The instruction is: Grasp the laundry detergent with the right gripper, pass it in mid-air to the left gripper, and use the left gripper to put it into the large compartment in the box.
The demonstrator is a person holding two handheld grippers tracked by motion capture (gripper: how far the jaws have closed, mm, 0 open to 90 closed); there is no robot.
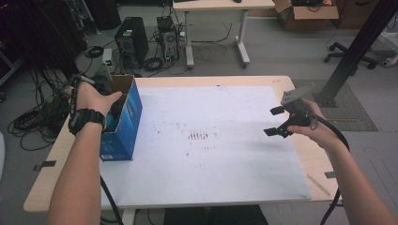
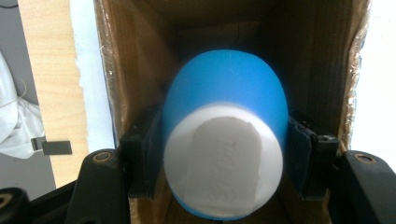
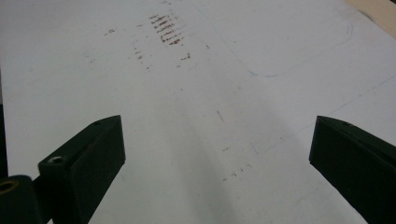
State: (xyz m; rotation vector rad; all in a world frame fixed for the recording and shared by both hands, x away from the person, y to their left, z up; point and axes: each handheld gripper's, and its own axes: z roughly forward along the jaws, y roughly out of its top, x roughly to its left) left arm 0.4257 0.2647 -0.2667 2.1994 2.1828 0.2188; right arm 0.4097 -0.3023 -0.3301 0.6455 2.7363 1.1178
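Table (image 1: 234, 80) carries white board (image 1: 211, 164), blue box (image 1: 124, 122).

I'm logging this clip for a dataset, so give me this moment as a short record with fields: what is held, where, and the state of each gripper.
held thing: blue and white cup, lying on its side with its white base toward the camera
held by: left gripper, jaws shut on the cup's two sides
where: inside the open cardboard box, at the table's left edge
right gripper: open, holding nothing, above the white board
board surface: scuffed with brown marks
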